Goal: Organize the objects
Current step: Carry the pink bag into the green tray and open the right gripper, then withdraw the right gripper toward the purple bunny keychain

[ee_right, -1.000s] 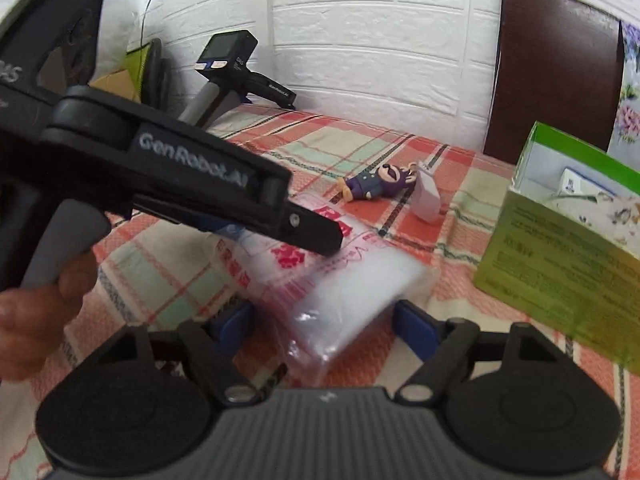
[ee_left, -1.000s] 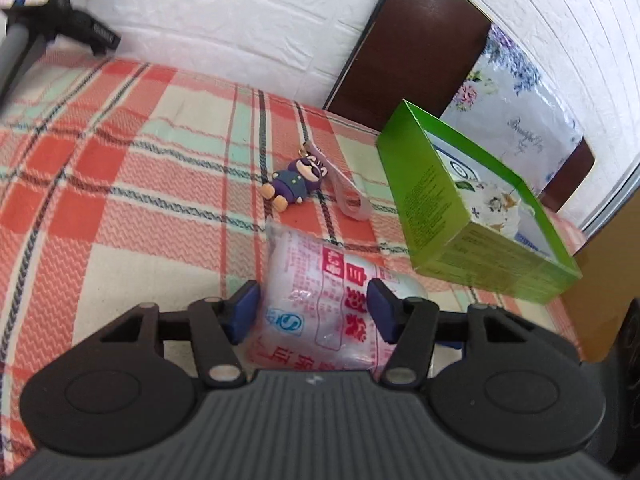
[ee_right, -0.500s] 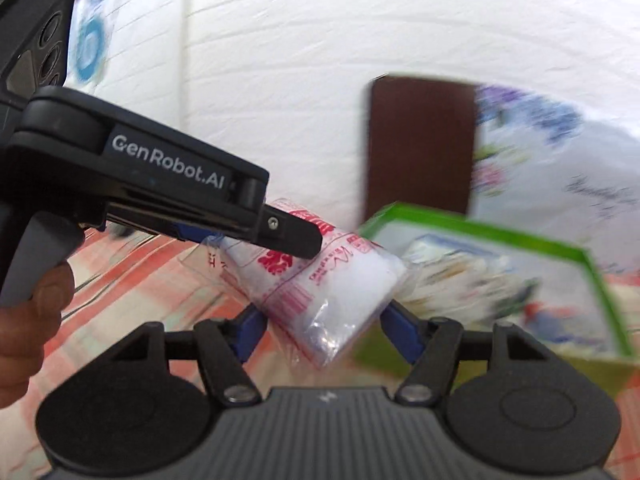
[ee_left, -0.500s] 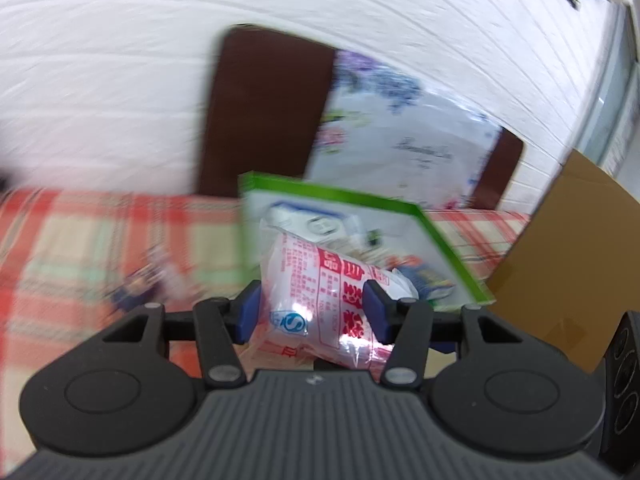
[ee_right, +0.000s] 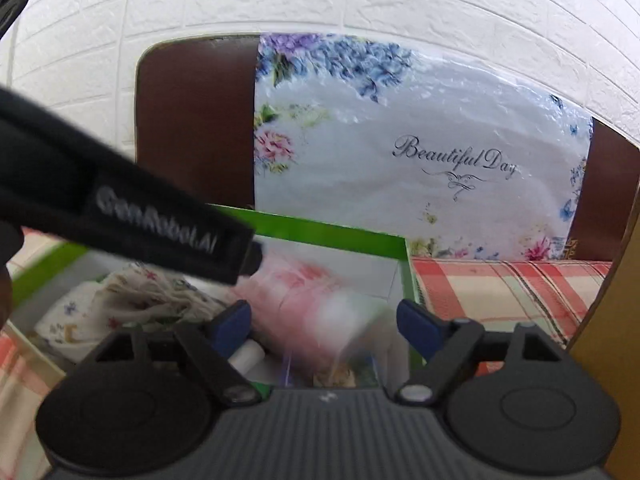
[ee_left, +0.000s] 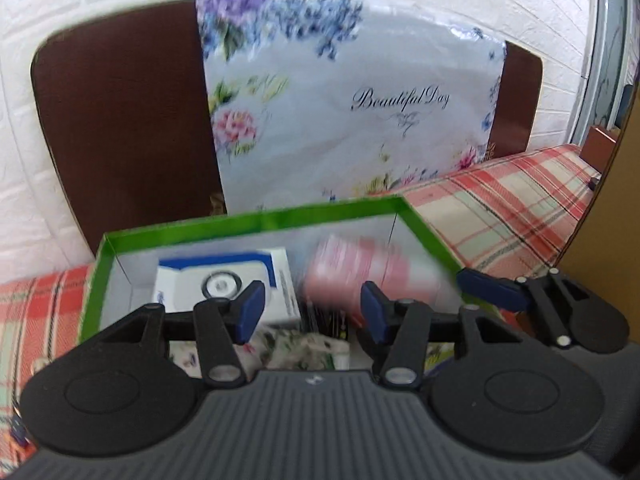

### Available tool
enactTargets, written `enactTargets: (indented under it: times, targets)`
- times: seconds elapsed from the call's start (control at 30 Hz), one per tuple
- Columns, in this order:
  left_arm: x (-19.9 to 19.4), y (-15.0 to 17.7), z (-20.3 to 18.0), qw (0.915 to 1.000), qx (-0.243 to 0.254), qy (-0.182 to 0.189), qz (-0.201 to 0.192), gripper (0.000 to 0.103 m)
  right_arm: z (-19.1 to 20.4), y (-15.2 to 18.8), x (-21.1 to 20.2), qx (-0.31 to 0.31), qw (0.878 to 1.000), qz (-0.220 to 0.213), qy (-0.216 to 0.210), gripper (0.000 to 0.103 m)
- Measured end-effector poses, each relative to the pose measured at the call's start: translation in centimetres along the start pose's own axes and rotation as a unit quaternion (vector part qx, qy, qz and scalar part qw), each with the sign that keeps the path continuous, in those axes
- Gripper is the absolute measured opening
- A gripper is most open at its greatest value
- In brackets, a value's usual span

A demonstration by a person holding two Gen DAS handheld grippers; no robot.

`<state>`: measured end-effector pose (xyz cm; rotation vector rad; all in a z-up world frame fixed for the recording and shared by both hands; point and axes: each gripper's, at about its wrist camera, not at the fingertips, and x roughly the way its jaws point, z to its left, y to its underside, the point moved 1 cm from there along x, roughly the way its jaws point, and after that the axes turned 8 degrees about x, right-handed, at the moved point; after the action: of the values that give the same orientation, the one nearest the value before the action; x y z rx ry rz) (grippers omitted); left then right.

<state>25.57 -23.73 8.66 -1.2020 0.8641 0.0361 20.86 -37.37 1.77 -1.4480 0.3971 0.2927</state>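
A clear plastic bag with red print [ee_left: 362,268] is a pink motion blur inside the green box [ee_left: 256,222], free of both grippers. It also shows in the right wrist view [ee_right: 316,300]. My left gripper [ee_left: 312,312] is open and empty over the box's near side. My right gripper [ee_right: 324,320] is open and empty above the same box [ee_right: 320,230]; one of its blue fingertips [ee_left: 490,290] shows in the left wrist view. The left gripper's black body [ee_right: 132,216] crosses the right wrist view.
The box also holds a white and blue carton [ee_left: 224,280], a floral cloth [ee_right: 132,300] and a small white tube [ee_right: 248,354]. Behind it stand a brown headboard [ee_left: 128,120] and a floral bag [ee_left: 352,120]. Plaid sheet [ee_left: 500,200] and brown cardboard [ee_right: 612,320] lie right.
Both grippers opened and let go of the bag, which is dropping into the green box. Both cameras moved closer over the box.
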Motion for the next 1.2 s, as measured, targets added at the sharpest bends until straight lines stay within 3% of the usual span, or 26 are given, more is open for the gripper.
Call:
enactTargets:
  times: [0.27, 0.7, 1.2]
  targets:
    - [-2.1, 1.1, -1.1, 0.9977, 0.041, -0.053, 0.012, 0.057, -0.8, 0.9, -3.5, 0.062, 0.998, -0.018, -0.015, 0.085]
    - [-10.8, 5.1, -1.2, 0.9954, 0.031, -0.091, 0.004, 0.065, 0.1, 3.7, -11.8, 0.127, 0.991, 0.000, -0.043, 0.087]
    - [-14.9, 12.6, 4.2, 0.9895, -0.028, -0.138, 0.035, 0.066, 7.8, 6.6, -14.2, 0.080, 0.991, 0.066, -0.089, 0.086]
